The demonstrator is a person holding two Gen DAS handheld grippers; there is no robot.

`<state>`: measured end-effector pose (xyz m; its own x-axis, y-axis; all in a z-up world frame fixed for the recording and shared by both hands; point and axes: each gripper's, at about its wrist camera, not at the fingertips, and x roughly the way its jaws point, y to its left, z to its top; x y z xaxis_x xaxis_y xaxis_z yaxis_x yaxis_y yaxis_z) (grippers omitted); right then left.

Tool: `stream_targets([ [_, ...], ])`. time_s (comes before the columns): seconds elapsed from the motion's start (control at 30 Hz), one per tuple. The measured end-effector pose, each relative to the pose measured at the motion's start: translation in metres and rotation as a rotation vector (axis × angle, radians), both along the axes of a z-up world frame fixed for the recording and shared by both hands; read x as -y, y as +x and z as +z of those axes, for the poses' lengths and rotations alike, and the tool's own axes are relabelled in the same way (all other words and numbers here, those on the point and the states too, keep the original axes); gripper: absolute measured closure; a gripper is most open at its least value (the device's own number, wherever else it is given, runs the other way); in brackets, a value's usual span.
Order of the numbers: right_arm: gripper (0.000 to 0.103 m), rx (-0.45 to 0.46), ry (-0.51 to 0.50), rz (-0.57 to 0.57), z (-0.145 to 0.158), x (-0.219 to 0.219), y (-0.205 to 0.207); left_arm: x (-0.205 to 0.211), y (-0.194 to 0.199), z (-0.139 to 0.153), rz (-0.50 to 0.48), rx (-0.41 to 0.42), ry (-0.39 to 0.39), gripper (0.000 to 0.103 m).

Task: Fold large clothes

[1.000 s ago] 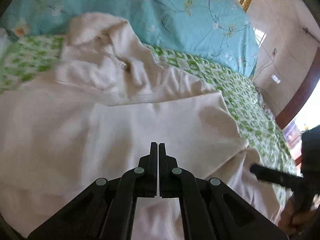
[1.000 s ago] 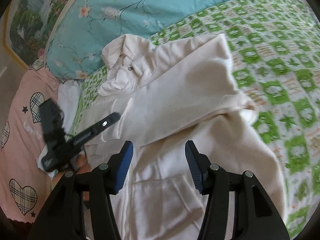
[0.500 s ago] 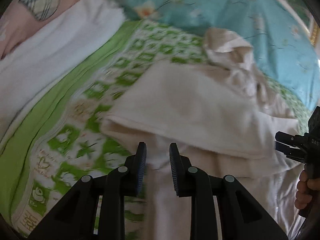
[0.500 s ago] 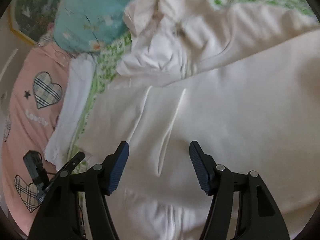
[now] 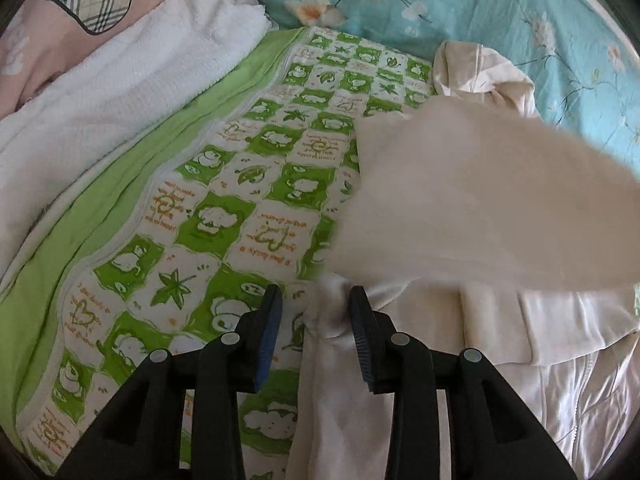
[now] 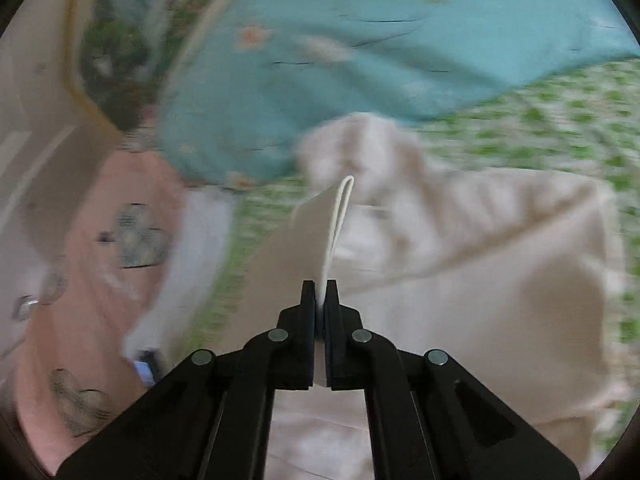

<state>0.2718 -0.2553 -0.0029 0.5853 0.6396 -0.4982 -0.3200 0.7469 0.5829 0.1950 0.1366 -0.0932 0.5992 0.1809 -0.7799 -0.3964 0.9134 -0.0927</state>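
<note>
A large cream hooded jacket [image 5: 560, 360] lies on the green-checked bed sheet [image 5: 224, 200], with its hood [image 5: 480, 68] towards the teal quilt. My left gripper [image 5: 316, 296] hovers over the jacket's left edge. Its jaws are opening, and a ridge of cream cloth lies between them against the right finger, clear of the left pad. In the right wrist view my right gripper [image 6: 320, 286] is shut on a thin fold of the jacket [image 6: 480, 260], which rises from the jaws. A blurred, lifted flap of the jacket [image 5: 460, 200] hangs over the sheet in the left wrist view.
A white towel-like blanket [image 5: 120, 92] and a pink pillow with a plaid heart [image 5: 60, 8] lie along the left. A teal floral quilt [image 5: 480, 8] is bunched at the far end. A framed picture [image 6: 116, 60] hangs on the wall beyond.
My left gripper swung from over the jacket to its left edge and went from shut to open. My right gripper shut on a fold of the jacket and lifted it.
</note>
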Motion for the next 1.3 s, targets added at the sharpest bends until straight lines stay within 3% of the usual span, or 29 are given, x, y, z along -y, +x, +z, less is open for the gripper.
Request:
stream_targets([
  [0.13, 0.1, -0.138, -0.058, -0.098, -0.052, 0.036, 0.005, 0.011, 0.0, 0.0, -0.022, -0.004, 0.031, 0.064],
  [0.33, 0.1, -0.18, -0.14, -0.139, -0.079, 0.051, -0.001, 0.011, -0.004, -0.002, -0.016, 0.007, 0.02, 0.063],
  [0.57, 0.1, -0.155, -0.234, -0.204, -0.074, 0.059, -0.003, 0.031, -0.011, -0.004, -0.053, 0.0, 0.086, 0.063],
  [0.8, 0.099, -0.237, -0.282, -0.173, -0.088, 0.067, -0.01, 0.019, -0.016, -0.006, -0.04, 0.027, 0.009, 0.062],
  [0.9, 0.098, -0.213, -0.298, -0.2, -0.076, 0.071, -0.021, 0.018, -0.018, -0.006, -0.032, 0.036, 0.001, 0.062],
  [1.0, 0.098, -0.18, -0.389, -0.248, -0.064, 0.066, -0.027, 0.018, -0.019, -0.006, -0.028, 0.036, -0.001, 0.062],
  [1.03, 0.095, -0.159, -0.388, -0.258, -0.058, 0.063, -0.029, 0.018, -0.02, -0.006, -0.023, 0.037, -0.004, 0.062],
  [1.1, 0.095, -0.11, -0.278, -0.184, -0.042, 0.05, -0.029, 0.018, -0.022, -0.006, -0.016, 0.044, -0.008, 0.062],
  [1.13, 0.093, -0.099, -0.214, -0.12, -0.036, 0.038, -0.024, 0.017, -0.023, -0.007, -0.012, 0.048, -0.013, 0.062],
  [1.2, 0.077, -0.105, -0.1, 0.074, -0.027, -0.006, -0.004, 0.016, -0.022, -0.007, -0.006, 0.051, -0.02, 0.061],
  [1.27, 0.039, -0.083, -0.066, 0.27, -0.018, -0.068, 0.02, 0.015, -0.023, -0.008, -0.002, 0.06, -0.024, 0.061],
  [1.3, 0.036, -0.067, -0.083, 0.343, -0.016, -0.095, 0.031, 0.014, -0.024, -0.008, -0.002, 0.066, -0.028, 0.061],
])
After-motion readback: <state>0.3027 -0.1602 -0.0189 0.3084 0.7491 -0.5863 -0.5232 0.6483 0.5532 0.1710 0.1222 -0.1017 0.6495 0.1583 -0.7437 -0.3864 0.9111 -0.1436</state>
